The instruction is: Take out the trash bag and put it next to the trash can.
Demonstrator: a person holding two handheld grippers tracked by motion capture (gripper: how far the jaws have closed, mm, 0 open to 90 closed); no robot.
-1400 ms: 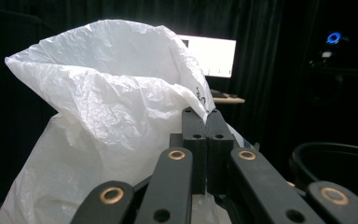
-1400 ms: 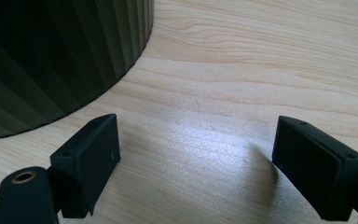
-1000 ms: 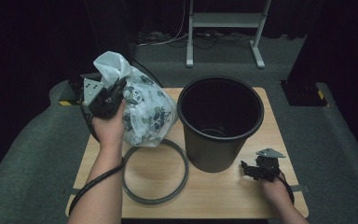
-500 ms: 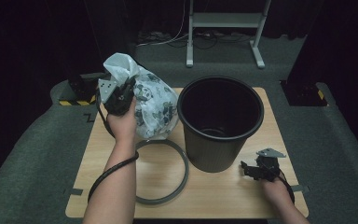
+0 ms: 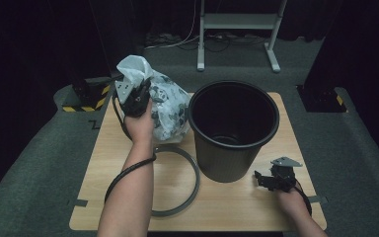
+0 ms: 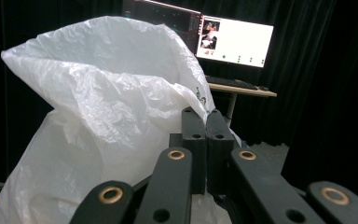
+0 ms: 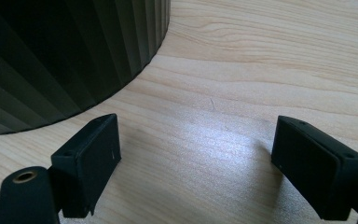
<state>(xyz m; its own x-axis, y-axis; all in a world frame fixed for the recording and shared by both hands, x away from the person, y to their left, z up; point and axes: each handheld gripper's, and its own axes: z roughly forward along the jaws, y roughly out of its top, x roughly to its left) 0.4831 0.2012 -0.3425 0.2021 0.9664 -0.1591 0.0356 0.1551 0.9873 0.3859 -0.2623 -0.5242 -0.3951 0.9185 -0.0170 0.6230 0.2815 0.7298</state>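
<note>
Nearest, the right gripper [image 5: 271, 180] rests on the table [image 5: 237, 207] beside the black bin [image 5: 234, 129], jaws wide apart and empty. Farther off, the left gripper [image 5: 137, 94] has its jaws clamped on the white plastic bag [image 5: 170, 106], which stands upright left of the bin, its gathered top pointing up.
</note>
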